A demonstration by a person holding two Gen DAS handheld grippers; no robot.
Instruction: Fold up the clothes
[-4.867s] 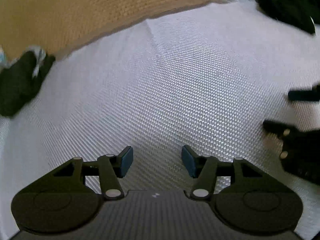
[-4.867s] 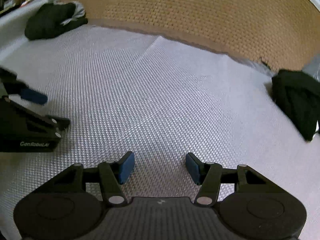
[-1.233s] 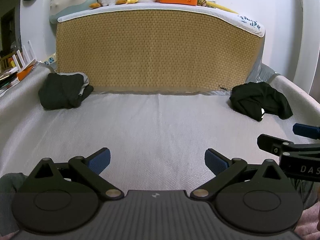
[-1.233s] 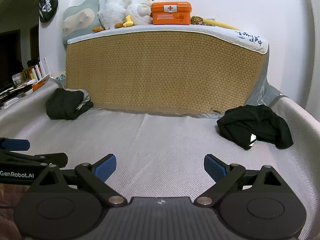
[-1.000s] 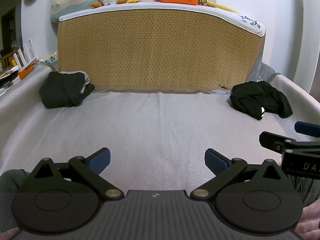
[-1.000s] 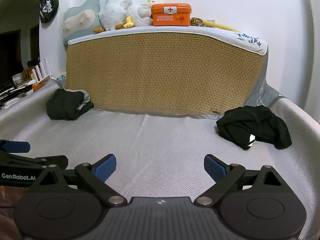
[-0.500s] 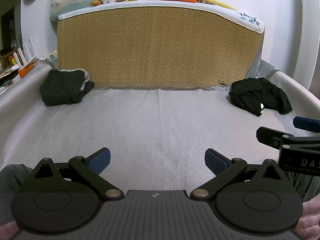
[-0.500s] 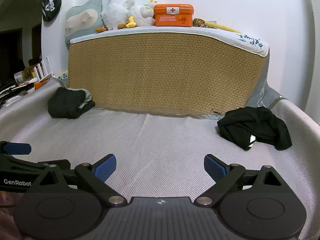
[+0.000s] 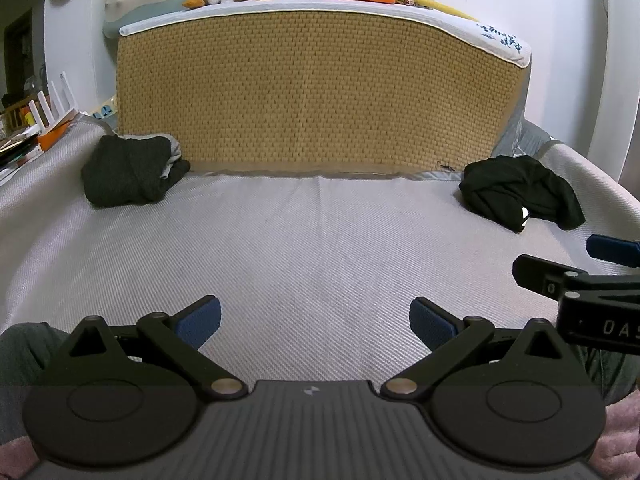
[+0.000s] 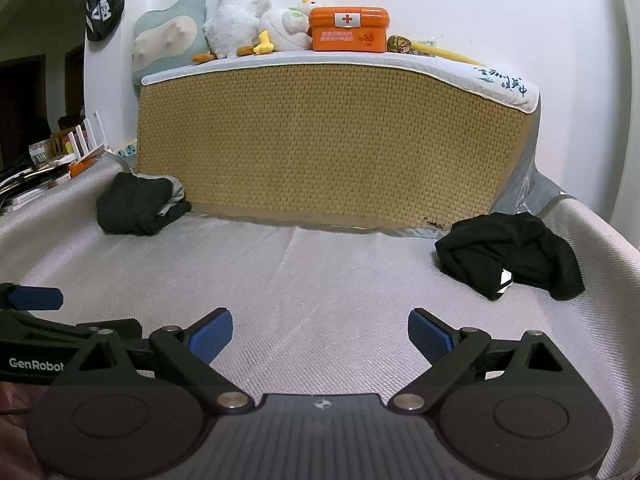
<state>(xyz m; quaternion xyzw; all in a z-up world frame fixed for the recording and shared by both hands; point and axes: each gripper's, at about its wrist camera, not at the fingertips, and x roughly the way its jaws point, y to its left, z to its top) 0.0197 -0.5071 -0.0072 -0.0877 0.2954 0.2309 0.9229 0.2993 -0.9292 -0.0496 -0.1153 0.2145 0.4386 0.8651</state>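
Flanking grey bed (image 9: 312, 248): black clothes (image 9: 520, 194) (crumpled), dark pile (image 9: 128, 170).

A woven mat (image 9: 312, 248) covers the bed, and a wicker headboard (image 9: 320, 96) stands upright along its far edge. One heap of clothes (image 9: 132, 170) lies on the mat at the far left, touching the foot of the headboard; a second bundle of clothes (image 9: 520, 192) lies at the far right, just before the headboard's right end. Between the two heaps the mat is bare. On top of the headboard sit a first-aid box (image 10: 348, 28), plush toys (image 10: 256, 28) to its left, and a cushion (image 10: 168, 38) further left.
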